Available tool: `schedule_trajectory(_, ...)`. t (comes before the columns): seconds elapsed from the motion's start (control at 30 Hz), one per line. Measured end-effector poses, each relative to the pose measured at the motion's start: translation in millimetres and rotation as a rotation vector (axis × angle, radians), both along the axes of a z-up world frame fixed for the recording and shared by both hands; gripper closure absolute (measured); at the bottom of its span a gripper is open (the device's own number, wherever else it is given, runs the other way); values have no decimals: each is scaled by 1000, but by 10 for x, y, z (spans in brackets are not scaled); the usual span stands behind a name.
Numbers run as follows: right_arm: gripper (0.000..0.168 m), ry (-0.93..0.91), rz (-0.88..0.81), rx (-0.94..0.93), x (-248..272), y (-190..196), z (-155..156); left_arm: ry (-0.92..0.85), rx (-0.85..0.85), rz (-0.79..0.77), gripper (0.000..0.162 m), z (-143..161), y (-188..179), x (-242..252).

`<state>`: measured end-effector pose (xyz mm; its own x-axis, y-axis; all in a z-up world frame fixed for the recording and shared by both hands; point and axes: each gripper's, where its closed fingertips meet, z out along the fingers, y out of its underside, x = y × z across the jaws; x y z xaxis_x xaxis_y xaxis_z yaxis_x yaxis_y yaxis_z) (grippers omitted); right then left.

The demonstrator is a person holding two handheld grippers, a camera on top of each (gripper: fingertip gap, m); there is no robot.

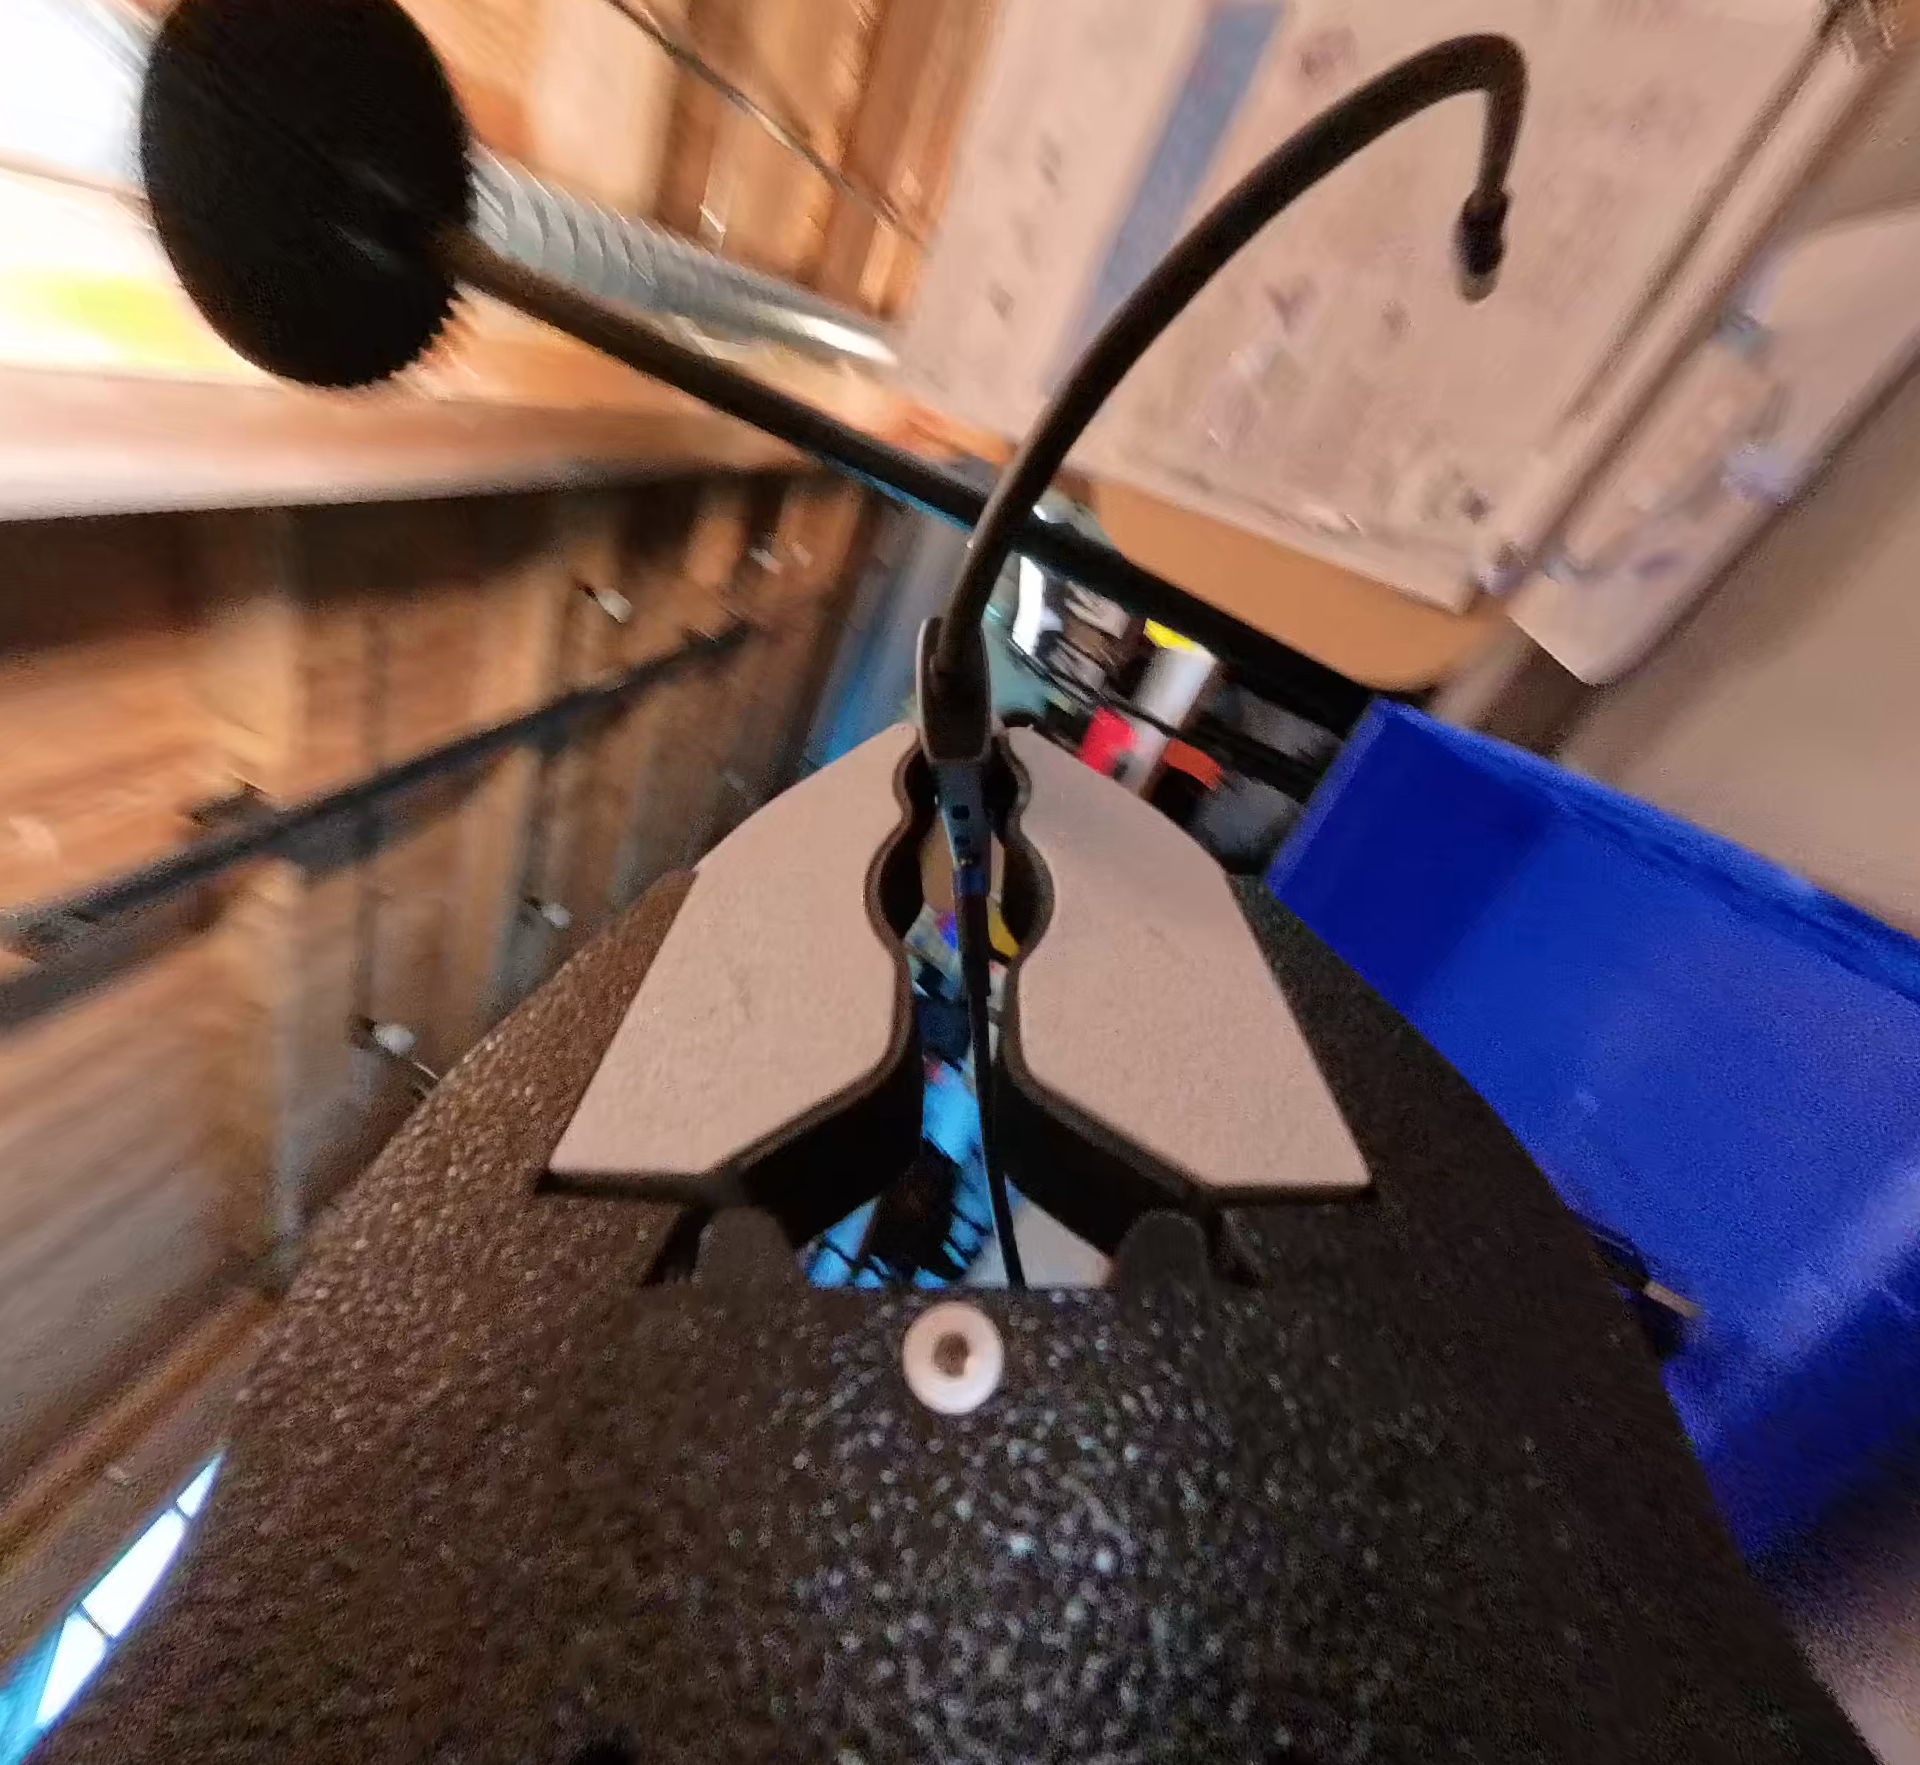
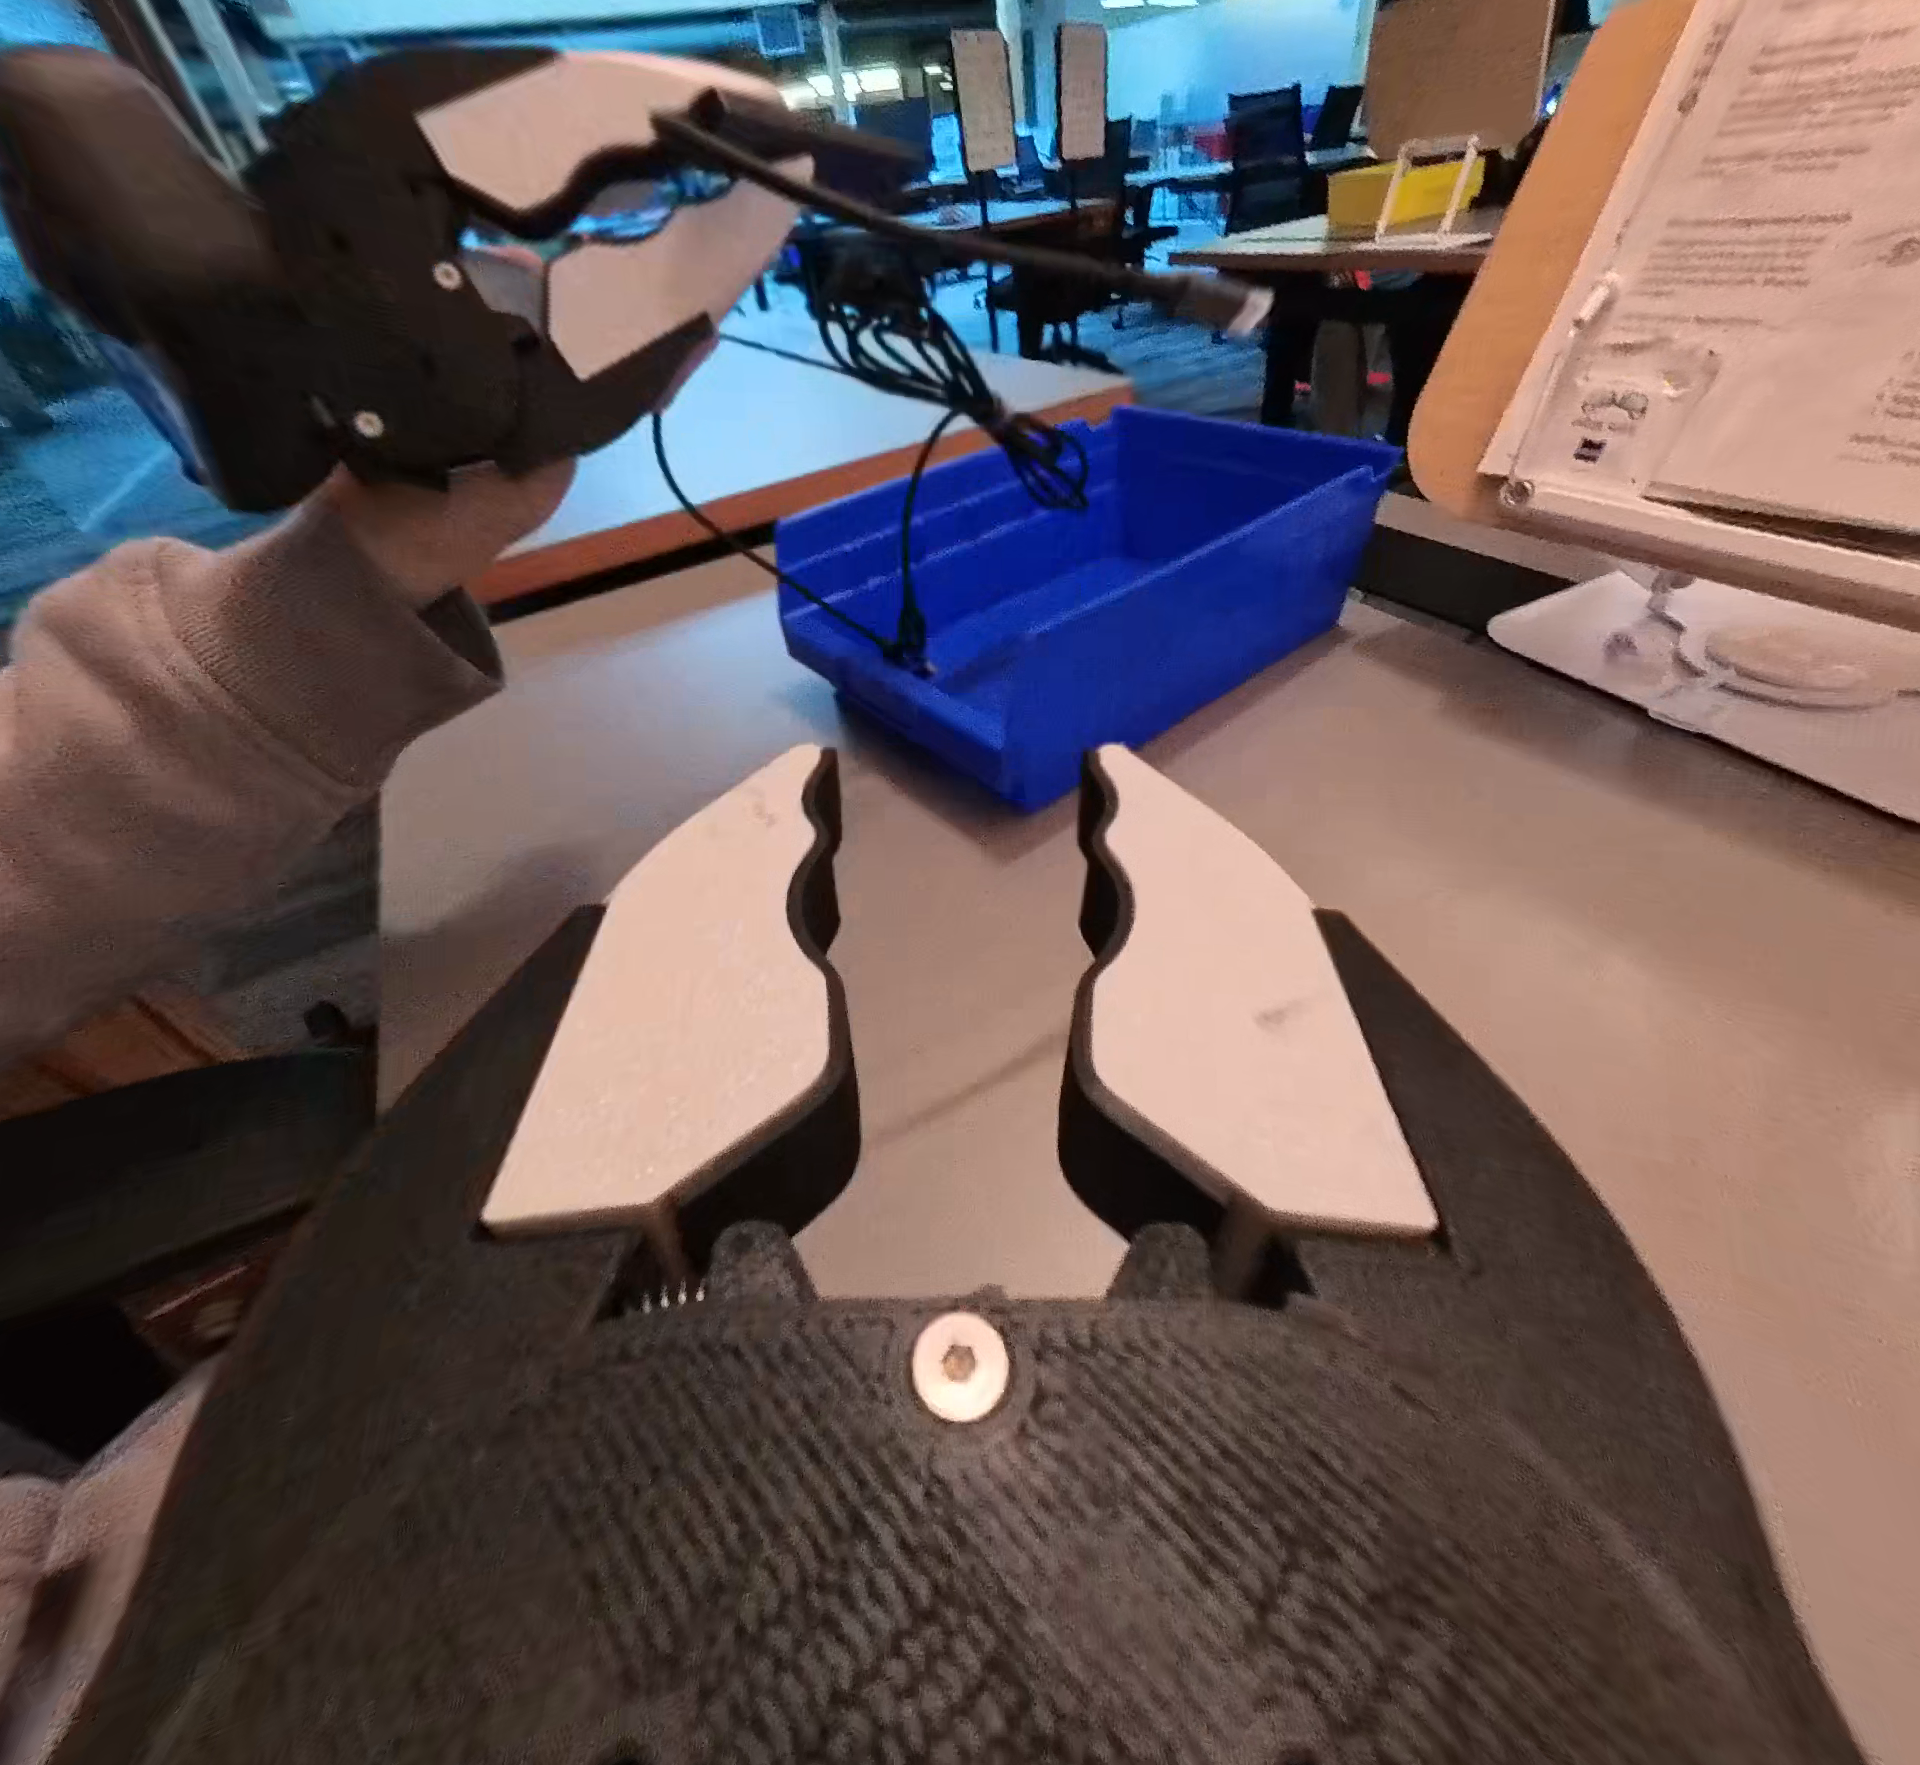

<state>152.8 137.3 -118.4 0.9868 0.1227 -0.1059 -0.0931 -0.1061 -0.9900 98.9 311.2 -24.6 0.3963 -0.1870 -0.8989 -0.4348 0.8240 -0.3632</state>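
Note:
My left gripper (image 1: 961, 749) is shut on a thin black cable (image 1: 951, 676). The cable arcs up past the fingertips to its plug end (image 1: 1481, 245). In the right wrist view the left gripper (image 2: 764, 152) is raised at the upper left, held by a hand in a light sleeve. There the plug end (image 2: 1231, 304) points right. The rest of the cable hangs as a tied bundle (image 2: 1023, 442) over a blue bin (image 2: 1091, 676), with a loop reaching the bin's front rim. My right gripper (image 2: 958, 765) is open and empty, low over the grey table (image 2: 1403, 988), just short of the bin.
A board with papers (image 2: 1766, 209) stands on a white base (image 2: 1714, 676) at the right of the table. Desks and chairs fill the room behind. In the blurred left wrist view, a black disc on a rod (image 1: 301, 167) crosses a wooden ceiling, and the blue bin (image 1: 1610, 1040) is at right.

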Motion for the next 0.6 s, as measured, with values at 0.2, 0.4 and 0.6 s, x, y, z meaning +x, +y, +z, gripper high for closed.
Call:
schedule_trajectory(0.2, 124, 10, 2, 189, 12, -345, 528, -104, 388, -293, 153, 964, -1400, -213)
schedule_trajectory(0.4, 124, 286, 34, 271, 377, -779, 510, 27, 477, -746, 152, 485, -2556, -178)
schedule_trajectory(0.6, 143, 820, 475, 333, 148, -940, 307, 217, 632, -903, 152, -521, -3100, -41)
